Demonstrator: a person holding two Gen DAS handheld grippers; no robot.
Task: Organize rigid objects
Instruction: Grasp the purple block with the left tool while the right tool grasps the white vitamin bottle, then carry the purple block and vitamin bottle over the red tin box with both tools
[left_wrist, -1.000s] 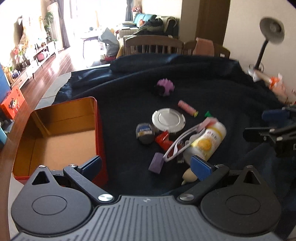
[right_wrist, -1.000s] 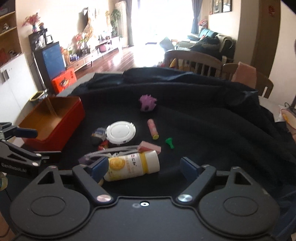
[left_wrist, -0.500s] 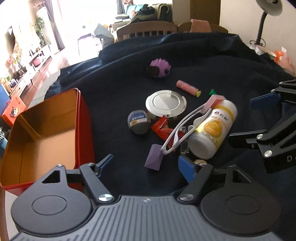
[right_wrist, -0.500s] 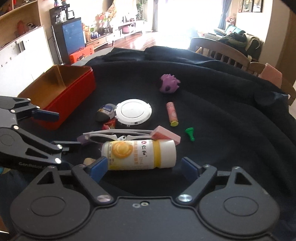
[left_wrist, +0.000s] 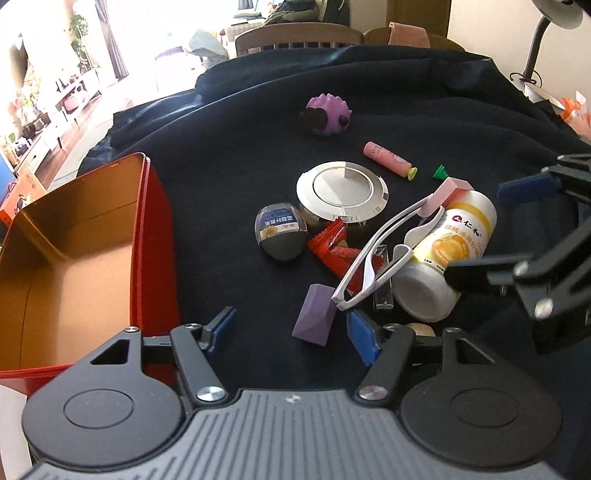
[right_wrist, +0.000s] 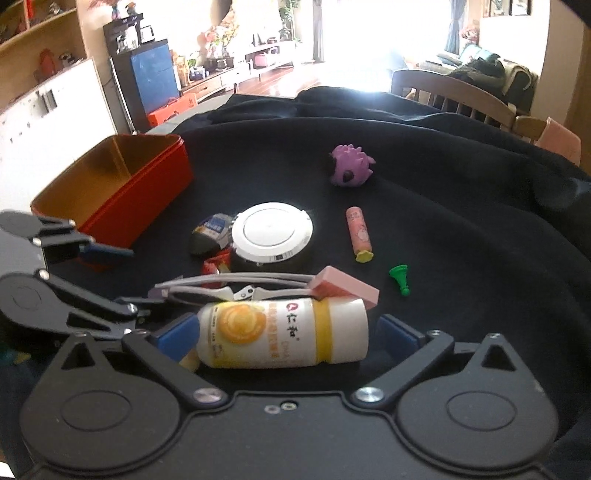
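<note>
A heap of small objects lies on a dark cloth. A white and yellow bottle (right_wrist: 282, 334) lies on its side between the open jaws of my right gripper (right_wrist: 288, 332); it also shows in the left wrist view (left_wrist: 445, 254). White glasses (left_wrist: 380, 254) lean on the bottle. A purple block (left_wrist: 314, 314) lies just ahead of my open left gripper (left_wrist: 291, 332), close to its right finger. A round silver tin (left_wrist: 341, 192), a dark oval case (left_wrist: 281, 236) and a red wrapper (left_wrist: 332, 247) lie behind. An open red box (left_wrist: 74, 251) stands at the left.
A purple spiky toy (left_wrist: 327, 116), a pink tube (left_wrist: 388, 158), a green peg (left_wrist: 439, 171) and a pink block (right_wrist: 343, 290) lie farther back. My right gripper (left_wrist: 517, 236) shows at the right of the left wrist view. Chairs (right_wrist: 454, 96) stand behind the table.
Both grippers have moved forward and lower toward the heap. The right gripper's jaws now flank the bottle, and the left gripper has closed in on the purple block.
</note>
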